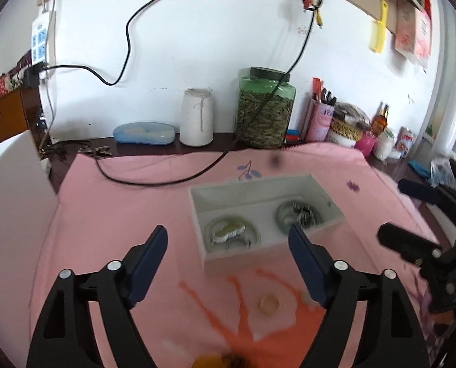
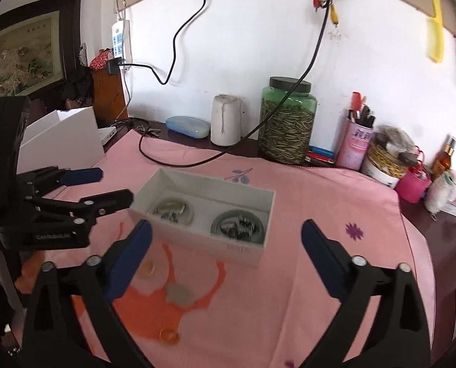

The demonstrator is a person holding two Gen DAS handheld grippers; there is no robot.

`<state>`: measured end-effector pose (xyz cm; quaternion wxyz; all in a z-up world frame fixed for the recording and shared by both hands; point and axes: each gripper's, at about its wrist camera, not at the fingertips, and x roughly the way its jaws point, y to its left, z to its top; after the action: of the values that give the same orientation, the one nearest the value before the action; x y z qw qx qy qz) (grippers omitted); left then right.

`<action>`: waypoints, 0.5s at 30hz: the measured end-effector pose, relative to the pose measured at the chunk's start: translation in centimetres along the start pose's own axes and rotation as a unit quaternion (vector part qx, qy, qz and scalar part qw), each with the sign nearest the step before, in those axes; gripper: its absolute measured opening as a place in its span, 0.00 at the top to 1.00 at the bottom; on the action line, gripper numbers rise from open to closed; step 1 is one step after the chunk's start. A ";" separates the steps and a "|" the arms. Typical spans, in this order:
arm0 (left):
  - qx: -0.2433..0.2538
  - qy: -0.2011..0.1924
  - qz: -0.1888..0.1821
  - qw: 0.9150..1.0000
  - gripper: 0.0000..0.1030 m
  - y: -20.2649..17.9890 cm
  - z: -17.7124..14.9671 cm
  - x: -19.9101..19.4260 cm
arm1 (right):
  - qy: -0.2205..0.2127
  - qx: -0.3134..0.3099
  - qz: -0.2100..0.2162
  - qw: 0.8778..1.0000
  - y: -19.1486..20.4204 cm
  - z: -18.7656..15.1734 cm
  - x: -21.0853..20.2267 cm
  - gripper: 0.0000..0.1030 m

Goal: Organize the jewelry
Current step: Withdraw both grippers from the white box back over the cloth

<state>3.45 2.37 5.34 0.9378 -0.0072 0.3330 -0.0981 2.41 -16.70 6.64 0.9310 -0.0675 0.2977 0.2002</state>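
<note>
A white open box (image 1: pixel 258 253) (image 2: pixel 215 245) lies on the pink cloth (image 1: pixel 120 208). It holds two green bangles, one at the left (image 1: pixel 232 233) (image 2: pixel 174 210) and one at the right (image 1: pixel 298 213) (image 2: pixel 238 225), each with silvery pieces inside. Loose on the cloth nearer to me are a pale yellow ring (image 1: pixel 270 304) (image 2: pixel 146 268), a pale disc (image 2: pixel 180 294) and an amber ring (image 2: pixel 169 335). My left gripper (image 1: pixel 228 239) (image 2: pixel 113 187) hangs open before the box's left end, holding nothing. My right gripper (image 2: pixel 228 230) (image 1: pixel 399 213) hangs open before its right end, also holding nothing.
Along the wall stand a blue case (image 1: pixel 144 133), a thread spool (image 1: pixel 196 116), a green jar (image 1: pixel 264 110) and a pink pen holder (image 1: pixel 319 119). A black cable (image 1: pixel 166 181) loops over the cloth behind the box. A large white carton (image 1: pixel 10 184) stands at the left.
</note>
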 end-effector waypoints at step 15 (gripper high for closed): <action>0.007 0.063 0.026 0.998 0.17 0.4 -9.4 -3.9 | 0.038 0.067 -0.018 0.997 -1.3 -8.2 -0.9 0.07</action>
<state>-5.36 3.94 0.46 0.9172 0.0140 0.3909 -0.0763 -2.07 -20.15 0.47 0.9249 -0.0175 0.3443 0.1605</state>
